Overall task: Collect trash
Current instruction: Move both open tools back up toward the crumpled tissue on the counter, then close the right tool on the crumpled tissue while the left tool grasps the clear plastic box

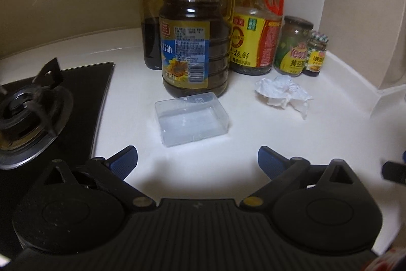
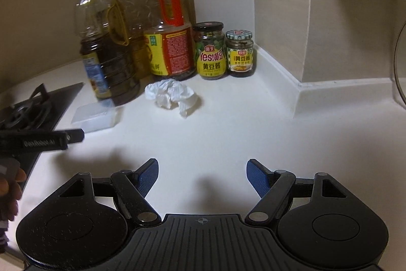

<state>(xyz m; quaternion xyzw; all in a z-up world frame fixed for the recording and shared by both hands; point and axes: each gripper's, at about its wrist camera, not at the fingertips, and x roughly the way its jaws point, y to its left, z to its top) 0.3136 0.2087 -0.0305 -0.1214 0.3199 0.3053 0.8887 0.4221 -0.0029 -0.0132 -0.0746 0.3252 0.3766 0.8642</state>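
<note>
Tissue wad (image 2: 172, 97), all crumpled, sits on the white surface (image 2: 228, 131) well ahead of the right hand-held gripper (image 2: 202, 175) at about 11 o'clock, and at roughly 1 o'clock from the left hand-held gripper (image 1: 198, 164); both have their jaws spread apart with nothing between them. Clear plastic box (image 1: 192, 117) looks empty, lying near the left one at 12 o'clock, right in front of the oil jug (image 1: 195, 42), which is around half full of dark oil. Two sauce jars (image 2: 210, 51) stand in the corner behind the wad, contents hard to tell.
</note>
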